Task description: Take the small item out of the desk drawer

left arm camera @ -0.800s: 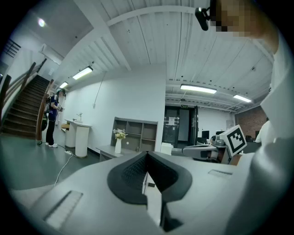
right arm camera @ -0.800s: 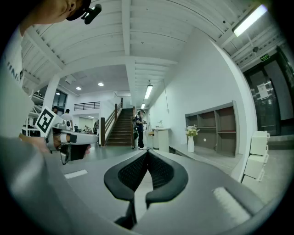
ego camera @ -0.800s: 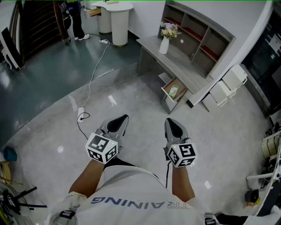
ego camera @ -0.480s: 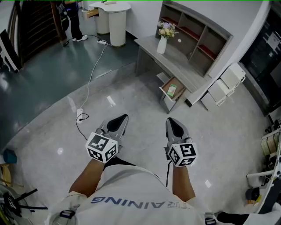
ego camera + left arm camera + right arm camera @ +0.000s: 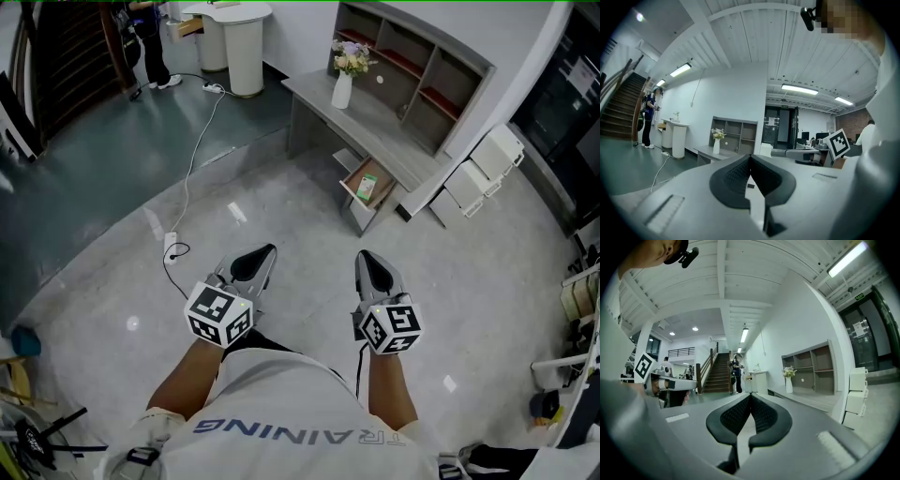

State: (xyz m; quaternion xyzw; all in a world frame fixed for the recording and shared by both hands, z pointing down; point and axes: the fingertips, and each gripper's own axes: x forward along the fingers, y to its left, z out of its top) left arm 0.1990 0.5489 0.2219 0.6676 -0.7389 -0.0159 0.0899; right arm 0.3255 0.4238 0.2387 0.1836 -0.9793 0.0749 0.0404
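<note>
Polished grey floor (image 5: 281, 202) fills the head view; worktop (image 5: 375, 117) stands far off at 12 o'clock, its low drawer (image 5: 359, 178) already pulled open with the small green item (image 5: 369, 192) lying inside. Item sits at about 12 o'clock from the right gripper (image 5: 372, 267) and 1 o'clock from the left gripper (image 5: 253, 262), well apart from both, so I judge the right the nearer for the reach. Both held level with jaws fully together, nothing between them, touching nothing.
</note>
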